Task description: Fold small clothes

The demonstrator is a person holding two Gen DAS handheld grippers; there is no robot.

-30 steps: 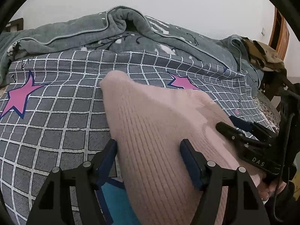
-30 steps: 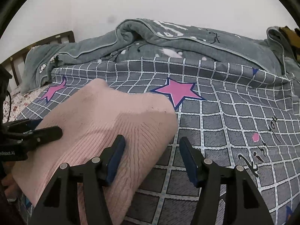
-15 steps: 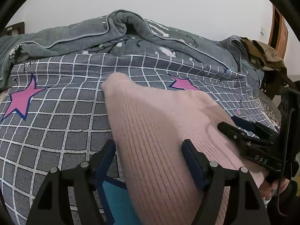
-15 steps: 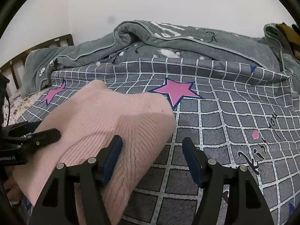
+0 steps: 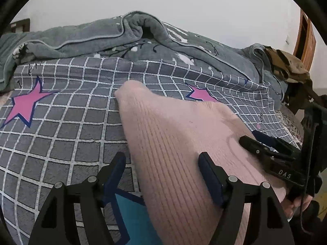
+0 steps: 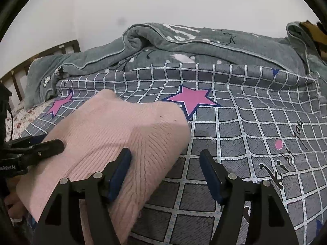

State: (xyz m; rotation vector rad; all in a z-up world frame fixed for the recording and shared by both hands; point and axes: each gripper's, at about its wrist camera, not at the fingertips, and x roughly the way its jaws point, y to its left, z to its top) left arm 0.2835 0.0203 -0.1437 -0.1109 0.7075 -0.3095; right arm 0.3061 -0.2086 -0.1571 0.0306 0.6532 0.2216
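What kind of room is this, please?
Most likely a bedroom. The work surface is a bed: a grey checked cover with pink stars, a rumpled grey blanket behind it, and a dark wooden bed frame against a plain white wall.

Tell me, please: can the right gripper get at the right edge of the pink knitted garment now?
Probably yes. The right gripper has open jaws astride the pink knitted garment's right edge, on the checked bedcover; nothing blocks it.

"DAS" on the right claw [image 5: 265, 143].
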